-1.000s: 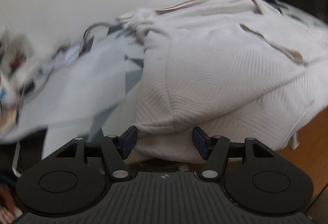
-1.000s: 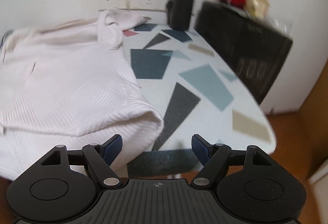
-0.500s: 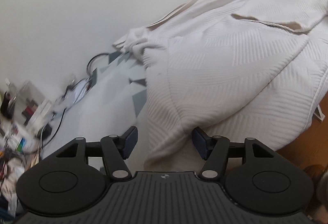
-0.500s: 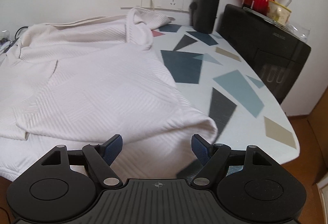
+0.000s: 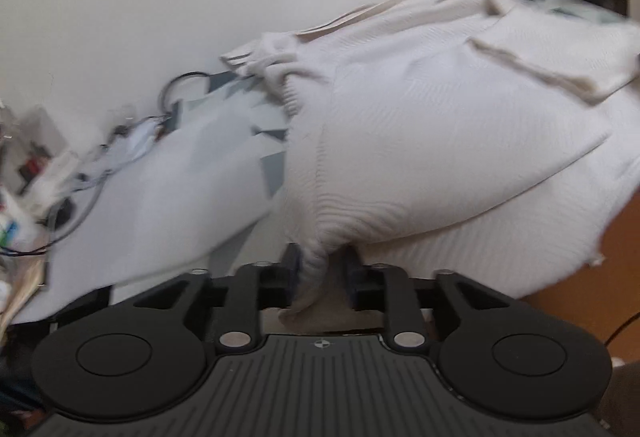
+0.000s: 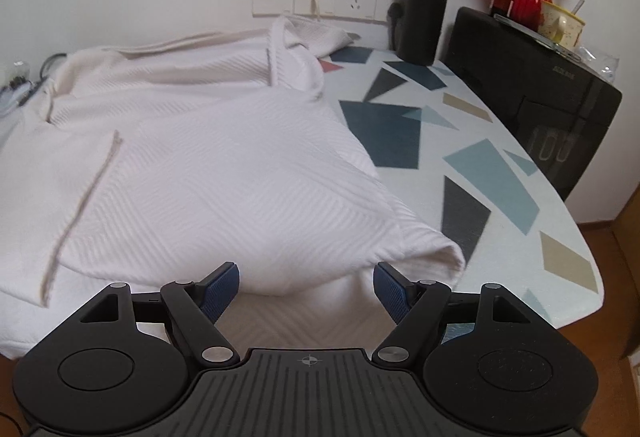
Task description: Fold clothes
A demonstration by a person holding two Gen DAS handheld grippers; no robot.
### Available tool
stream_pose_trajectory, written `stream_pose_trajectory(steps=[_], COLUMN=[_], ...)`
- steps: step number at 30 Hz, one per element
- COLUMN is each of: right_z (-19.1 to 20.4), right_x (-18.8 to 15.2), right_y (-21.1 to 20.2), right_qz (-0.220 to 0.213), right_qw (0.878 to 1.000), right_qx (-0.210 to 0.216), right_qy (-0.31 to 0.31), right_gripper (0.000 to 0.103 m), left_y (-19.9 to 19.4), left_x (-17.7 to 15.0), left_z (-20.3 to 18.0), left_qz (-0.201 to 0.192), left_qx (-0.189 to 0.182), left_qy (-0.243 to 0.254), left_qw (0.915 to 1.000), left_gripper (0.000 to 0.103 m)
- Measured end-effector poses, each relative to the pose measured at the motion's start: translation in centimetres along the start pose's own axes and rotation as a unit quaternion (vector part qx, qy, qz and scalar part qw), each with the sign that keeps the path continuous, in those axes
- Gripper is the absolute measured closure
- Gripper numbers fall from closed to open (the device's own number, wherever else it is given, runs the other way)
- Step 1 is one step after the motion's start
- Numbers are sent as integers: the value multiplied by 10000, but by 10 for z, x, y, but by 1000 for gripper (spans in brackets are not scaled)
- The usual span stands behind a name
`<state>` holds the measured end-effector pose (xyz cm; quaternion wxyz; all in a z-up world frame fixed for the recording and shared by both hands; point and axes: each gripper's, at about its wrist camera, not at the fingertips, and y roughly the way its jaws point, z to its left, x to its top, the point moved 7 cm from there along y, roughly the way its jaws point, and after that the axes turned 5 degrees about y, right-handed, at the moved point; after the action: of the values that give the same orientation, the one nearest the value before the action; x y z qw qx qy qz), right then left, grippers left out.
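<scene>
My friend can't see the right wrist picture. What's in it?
A white garment lies partly folded on a table with coloured shapes, just ahead of the open right hand-held gripper. A black bottle stands by the wall.

Ribbed, matt cream knit garment (image 6: 208, 173) – smooth patterned tablecloth (image 6: 500, 173), matt black flask (image 6: 424, 5).

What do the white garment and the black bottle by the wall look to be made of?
White garment: soft woven or knit cloth, likely cotton, matte, with raised chevron ribbing; it bunches in the left gripper. Black bottle: probably coated metal, smooth satin sheen; plastic is possible.
</scene>
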<state>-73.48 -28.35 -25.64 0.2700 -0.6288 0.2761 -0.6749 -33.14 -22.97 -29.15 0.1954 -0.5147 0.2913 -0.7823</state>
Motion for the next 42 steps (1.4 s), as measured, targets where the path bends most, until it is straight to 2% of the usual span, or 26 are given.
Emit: stream_pose_trajectory(steps=[4,7,9,11,14,17,20,23,25,28,29,30,31,32,35,42], right_z=[12,19,22,24,33,50,70,89,101,122,131,140,149,157,175,196], right_x=[4,6,8,12,17,25,34,37,34,23,20,17,15,14,18,53], right_y=[-9,-11,-11,-11,-9,-11,-13,-9,-3,1,2,4,5,7,15,62], right_qz=[-92,-132,-162,-208,-195,-235,-333,-373,-363,-345,-326,-301,-287,-269,-207,-111], right_qw=[9996,9989,9978,9955,9916,9905,9901,9914,9932,9910,9905,9909,9918,9925,9939,9958], right_qx=[247,440,619,846,1167,1314,1340,1194,931,745,713,663,604,557,506,454], right_qy=[75,84,172,362,522,319,245,373,603,1062,1130,1129,1091,1058,962,790], right_gripper=[32,32,32,33,38,40,48,58,61,62,62,63,64,65,65,65], left_y=[-27,-39,-41,-34,1,37,84,124,150,173,177,181,184,186,190,194], left_x=[18,39,58,77,98,119,134,143,149,155,156,156,155,153,148,140], left_z=[14,29,37,44,49,55,61,68,72,66,65,65,67,71,82,93], left_qz=[-243,-348,-421,-369,-156,63,200,268,307,410,412,411,424,428,436,309], left_qx=[-874,-1289,-1431,-1329,-1260,-1194,-1261,-1621,-1932,-2301,-2362,-2416,-2449,-2519,-2747,-2955], left_qy=[-712,-1104,-1159,-1150,-1169,-1189,-1460,-1718,-1846,-1661,-1574,-1486,-1499,-1588,-1881,-2247], left_qw=[9933,9849,9820,9837,9850,9857,9810,9713,9631,9580,9580,9580,9570,9537,9420,9280], left_gripper=[57,57,57,57,57,57,57,57,57,57,60,67,87,92,95,98])
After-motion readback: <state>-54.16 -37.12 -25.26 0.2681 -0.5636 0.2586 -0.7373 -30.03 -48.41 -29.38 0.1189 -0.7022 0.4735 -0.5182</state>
